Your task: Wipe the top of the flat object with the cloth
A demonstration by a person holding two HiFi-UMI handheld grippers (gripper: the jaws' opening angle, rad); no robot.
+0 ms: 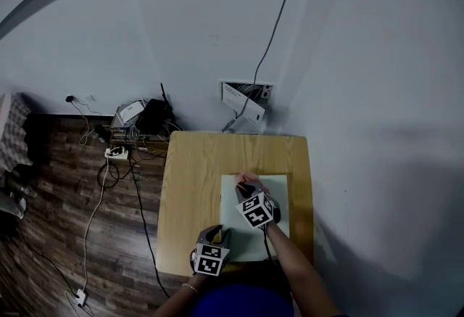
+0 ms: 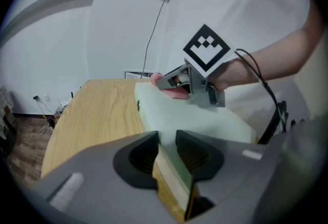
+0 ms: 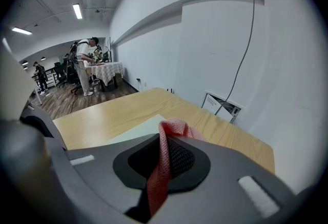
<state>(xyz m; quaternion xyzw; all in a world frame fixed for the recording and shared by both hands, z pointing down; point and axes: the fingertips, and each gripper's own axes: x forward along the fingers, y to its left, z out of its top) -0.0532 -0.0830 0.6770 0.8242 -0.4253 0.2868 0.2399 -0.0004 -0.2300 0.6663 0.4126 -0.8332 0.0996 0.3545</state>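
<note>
A thin rectangular flat board (image 1: 270, 201) lay flat on a light wooden table (image 1: 190, 185), on its right half and reaching close to the near edge. Its top was a smooth, pale green-white; its side edge showed tan, layered material. The near left corner sat pinched between the jaws of the left gripper (image 2: 166, 141), which pressed on both sides of it. A pink mesh cloth (image 3: 175, 128), small and crumpled, was clamped in the closed jaws of the right gripper (image 3: 163, 152), with one strip trailing back between them. The bunched end rested at the far edge of the board's top.
</note>
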